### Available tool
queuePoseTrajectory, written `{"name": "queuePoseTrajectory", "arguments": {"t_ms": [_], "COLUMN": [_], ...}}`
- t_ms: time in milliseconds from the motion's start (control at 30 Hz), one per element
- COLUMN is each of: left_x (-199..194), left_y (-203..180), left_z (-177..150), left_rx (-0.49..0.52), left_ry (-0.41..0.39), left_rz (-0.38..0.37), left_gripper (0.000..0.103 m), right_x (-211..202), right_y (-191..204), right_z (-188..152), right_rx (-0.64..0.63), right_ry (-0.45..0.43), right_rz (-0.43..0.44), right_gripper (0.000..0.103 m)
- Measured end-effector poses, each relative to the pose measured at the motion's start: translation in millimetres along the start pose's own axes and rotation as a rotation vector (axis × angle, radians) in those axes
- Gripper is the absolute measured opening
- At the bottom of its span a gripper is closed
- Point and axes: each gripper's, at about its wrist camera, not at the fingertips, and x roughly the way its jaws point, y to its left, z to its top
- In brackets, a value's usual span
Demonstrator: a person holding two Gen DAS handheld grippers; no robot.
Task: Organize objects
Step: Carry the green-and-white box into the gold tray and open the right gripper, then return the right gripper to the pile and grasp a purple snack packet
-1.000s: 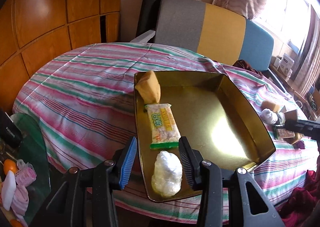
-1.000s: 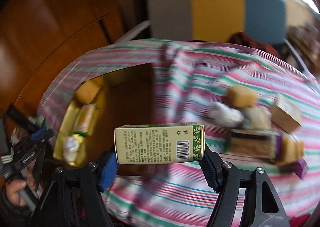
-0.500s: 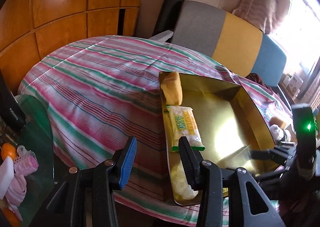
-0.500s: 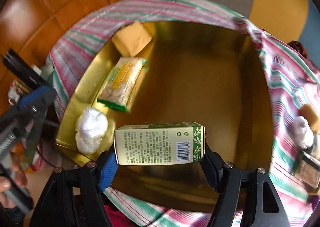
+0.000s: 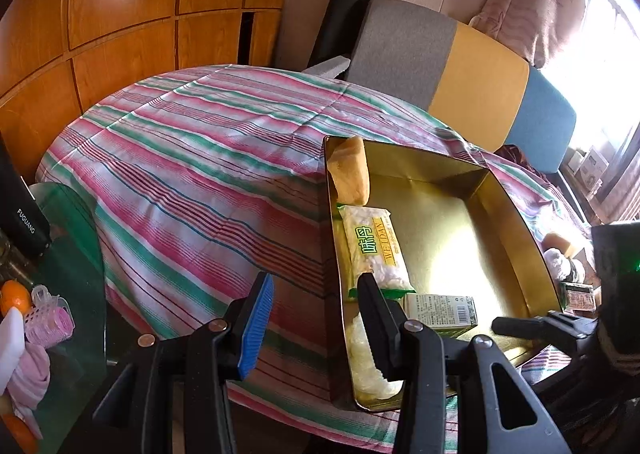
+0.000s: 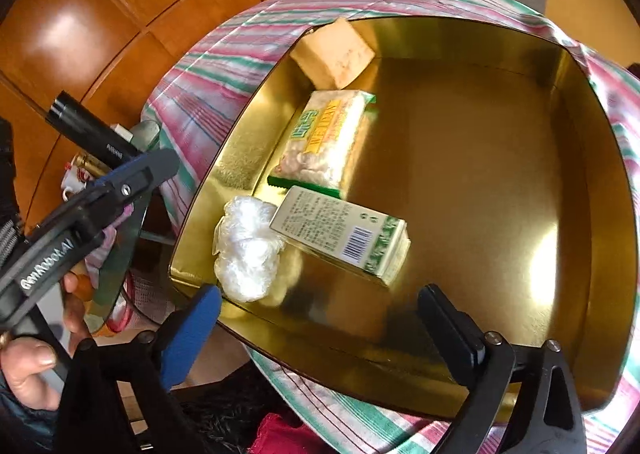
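Note:
A gold metal tray (image 6: 480, 173) sits on the striped tablecloth. Along its left side lie a tan block (image 6: 332, 53), a yellow snack packet (image 6: 324, 141) and a white plastic-wrapped bundle (image 6: 248, 250). A green-and-cream box (image 6: 340, 238) lies tilted beside the bundle, touching the packet's end. My right gripper (image 6: 316, 300) hovers over the tray's near edge. Its jaws are opening wide and the box lies free beyond the fingertips. My left gripper (image 5: 316, 294) hangs open and empty by the tray's (image 5: 460, 221) left wall. Its black finger hides part of the box (image 5: 440, 310).
Several more small packets (image 5: 560, 258) lie on the cloth right of the tray. A grey, yellow and blue chair back (image 5: 460, 69) stands behind the table. A glass side table (image 5: 68, 254) at left carries pink rollers, an orange and a black flask. A person's hand (image 6: 28, 366) holds the left gripper.
My right gripper carried the green box from the loose packets to over the tray and lowered. Its jaws opened, and the box now lies in the tray. The left gripper drifted slightly.

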Motion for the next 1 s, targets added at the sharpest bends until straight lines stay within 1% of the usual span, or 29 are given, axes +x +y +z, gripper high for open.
{"name": "queuePoseTrajectory", "arguments": {"t_ms": [233, 300, 400, 533, 700, 867, 933, 1000], "left_x": [1.7, 1.3, 1.1, 0.0, -1.6, -2.4, -1.3, -0.8], "left_y": [-2.2, -3.5, -8.0, -20.2, -45.3, -79.7, -95.6, -107.5], "left_z": [-1.0, -1.5, -1.5, -0.2, 2.7, 3.8, 2.1, -0.1], "left_rx": [0.008, 0.011, 0.024, 0.056, 0.112, 0.193, 0.229, 0.257], "left_ry": [0.002, 0.002, 0.004, 0.004, 0.003, 0.012, 0.023, 0.03], "left_rz": [0.005, 0.006, 0.003, -0.013, -0.042, -0.092, -0.117, -0.135], "left_gripper": [0.044, 0.044, 0.044, 0.044, 0.044, 0.044, 0.044, 0.044], "right_x": [-36.6, -47.4, -70.0, -102.2, -145.6, -201.5, -224.9, -242.1], "right_y": [-6.5, -12.6, -35.0, -76.8, -144.7, -227.9, -258.5, -283.0], "right_z": [-0.3, -0.7, -6.0, -22.4, -52.6, -96.2, -114.0, -129.2], "right_rx": [0.02, 0.034, 0.078, 0.169, 0.309, 0.521, 0.587, 0.617], "right_ry": [-0.113, -0.14, -0.177, -0.215, -0.241, -0.292, -0.3, -0.286], "right_rz": [-0.055, -0.072, -0.096, -0.144, -0.256, -0.394, -0.456, -0.502], "right_gripper": [0.103, 0.103, 0.103, 0.103, 0.103, 0.103, 0.103, 0.103]}}
